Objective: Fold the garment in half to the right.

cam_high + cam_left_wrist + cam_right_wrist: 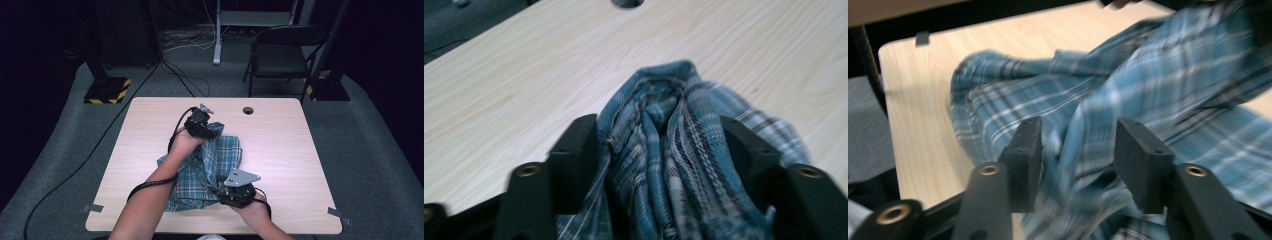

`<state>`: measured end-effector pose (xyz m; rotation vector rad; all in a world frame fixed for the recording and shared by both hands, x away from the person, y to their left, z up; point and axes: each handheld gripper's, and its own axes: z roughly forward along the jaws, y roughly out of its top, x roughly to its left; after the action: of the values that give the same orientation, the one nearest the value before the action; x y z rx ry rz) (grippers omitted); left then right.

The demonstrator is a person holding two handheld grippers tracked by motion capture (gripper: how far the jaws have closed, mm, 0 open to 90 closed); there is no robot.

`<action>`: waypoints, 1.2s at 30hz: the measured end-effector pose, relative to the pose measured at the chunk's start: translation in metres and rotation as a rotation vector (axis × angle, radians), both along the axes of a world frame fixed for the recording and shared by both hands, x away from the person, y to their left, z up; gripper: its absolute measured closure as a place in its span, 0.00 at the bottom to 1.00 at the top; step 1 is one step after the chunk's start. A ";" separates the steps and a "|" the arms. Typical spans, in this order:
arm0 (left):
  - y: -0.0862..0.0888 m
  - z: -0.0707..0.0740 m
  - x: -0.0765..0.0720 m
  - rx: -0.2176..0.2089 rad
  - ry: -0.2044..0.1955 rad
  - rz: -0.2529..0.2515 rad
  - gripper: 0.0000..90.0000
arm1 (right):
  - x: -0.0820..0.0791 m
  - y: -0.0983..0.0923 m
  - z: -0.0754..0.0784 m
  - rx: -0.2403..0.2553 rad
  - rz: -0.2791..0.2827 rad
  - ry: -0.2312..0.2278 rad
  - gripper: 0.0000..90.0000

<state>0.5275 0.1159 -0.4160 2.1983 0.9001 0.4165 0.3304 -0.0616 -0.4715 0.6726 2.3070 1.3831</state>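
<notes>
A blue plaid cloth [215, 160] lies crumpled on the middle of the light wooden table [285, 145]. My left gripper [209, 128] is at the cloth's far end. Its jaws stand wide apart around a loose bunch of the cloth [664, 150], and the left gripper [660, 125] does not pinch it. My right gripper [216, 190] is at the cloth's near edge. In the right gripper view the right gripper [1078, 130] has its jaws parted, with a blurred fold of the cloth [1173, 75] running between them.
A round cable hole [248, 110] is in the table near its far edge. Tape marks [93, 208] sit at the near corners. A folding chair [280, 55] and a hazard-striped stand base [107, 90] stand on the floor beyond.
</notes>
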 end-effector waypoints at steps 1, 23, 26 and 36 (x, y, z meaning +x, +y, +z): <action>0.003 0.003 -0.002 0.000 -0.012 0.004 0.34 | -0.002 -0.003 0.003 0.013 -0.004 -0.012 0.57; 0.124 0.000 -0.029 -0.114 -0.084 0.125 0.22 | 0.045 0.035 -0.012 -0.108 -0.022 0.002 0.56; 0.133 0.000 -0.031 -0.106 -0.084 0.131 0.22 | 0.047 0.025 -0.018 -0.118 -0.052 0.023 0.55; 0.153 -0.040 -0.037 -0.082 -0.015 0.119 0.27 | 0.041 0.002 -0.012 -0.079 -0.096 0.020 0.48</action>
<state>0.4910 0.2688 -0.4558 2.0711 1.0252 0.4445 0.3719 -0.0595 -0.4831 0.7659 2.2996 1.2412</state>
